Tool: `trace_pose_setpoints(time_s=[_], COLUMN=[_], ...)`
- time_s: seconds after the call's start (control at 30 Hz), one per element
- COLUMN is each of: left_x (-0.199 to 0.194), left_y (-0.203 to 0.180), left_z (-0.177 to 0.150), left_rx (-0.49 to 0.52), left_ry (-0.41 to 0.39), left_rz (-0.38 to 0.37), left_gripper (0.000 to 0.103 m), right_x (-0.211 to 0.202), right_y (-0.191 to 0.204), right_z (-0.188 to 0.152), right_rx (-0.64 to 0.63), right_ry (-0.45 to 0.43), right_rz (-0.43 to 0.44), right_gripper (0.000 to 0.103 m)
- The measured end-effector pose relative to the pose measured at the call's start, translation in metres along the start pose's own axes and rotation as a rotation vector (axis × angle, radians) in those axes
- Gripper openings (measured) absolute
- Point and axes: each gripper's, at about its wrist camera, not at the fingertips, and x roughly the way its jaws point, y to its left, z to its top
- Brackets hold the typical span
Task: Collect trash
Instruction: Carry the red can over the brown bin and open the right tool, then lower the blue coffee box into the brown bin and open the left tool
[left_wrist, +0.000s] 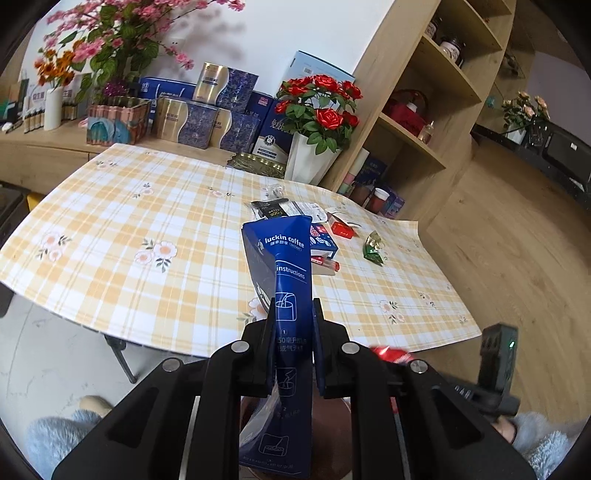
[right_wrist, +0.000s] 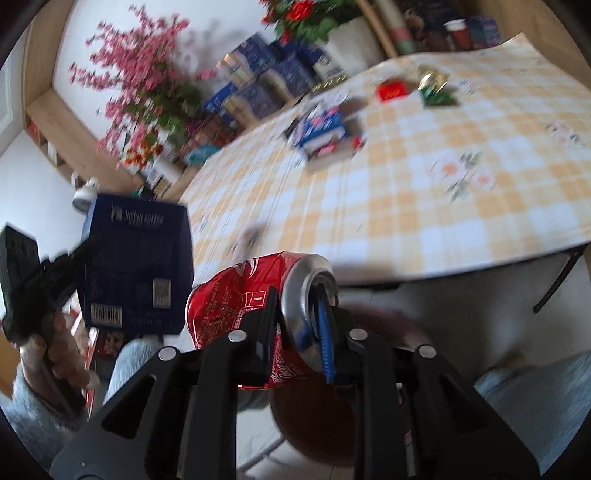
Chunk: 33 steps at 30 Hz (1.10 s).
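Observation:
My left gripper is shut on a flattened dark blue coffee box, held upright in front of the table's near edge. The same blue box shows at the left of the right wrist view, with a hand under it. My right gripper is shut on a crushed red soda can; one finger is inside the can's mouth, the other on its side. A red sliver of the can shows in the left wrist view. On the checked tablecloth lie a small blue carton, a red packet and a green wrapper.
Boxes, a white vase of red roses and pink flowers line the table's far side. A wooden shelf unit stands to the right. A brown round thing sits on the floor below my grippers. Sleeves of pale blue fleece frame both views.

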Motion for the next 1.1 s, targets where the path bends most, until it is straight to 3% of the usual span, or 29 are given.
trace_pose_setpoints(time_s=[0.17,0.37,0.67,0.7,0.77,0.8,0.83,1.0,1.1], left_x=[-0.006,-0.006,-0.004,-0.004,-0.004,-0.004,-0.004,-0.001,0.0], left_y=[0.007,0.017,0.024,0.024,0.023,0.022,0.021,0.012,0.003], left_z=[0.001,0.002,0.002,0.002,0.002,0.002,0.002,0.0,-0.003], left_rx=[-0.013,-0.041,-0.059,-0.059,-0.057,-0.055,-0.053,-0.029,-0.001], left_ry=[-0.009,-0.015,-0.01,-0.009,-0.007,-0.007,-0.006,0.011,0.027], left_rz=[0.013,0.021,0.021,0.02,0.017,0.015,0.01,-0.02,-0.048], left_gripper=[0.016,0.016,0.016,0.016,0.016,0.016,0.015,0.016,0.016], right_x=[0.036,0.069,0.083,0.083,0.077,0.074,0.07,0.039,0.016], right_y=[0.016,0.01,0.0,-0.001,-0.004,-0.003,-0.002,-0.007,-0.005], right_z=[-0.02,-0.028,-0.022,-0.021,-0.019,-0.017,-0.016,0.001,0.011], right_rx=[-0.085,-0.075,0.001,0.013,0.031,0.027,0.023,0.026,-0.033], right_ry=[0.152,0.27,0.298,0.298,0.269,0.249,0.23,0.103,0.006], right_rz=[-0.035,-0.077,-0.05,-0.044,-0.034,-0.037,-0.038,-0.051,-0.085], right_gripper=[0.023,0.023,0.024,0.029,0.054,0.071,0.08,0.097,0.097])
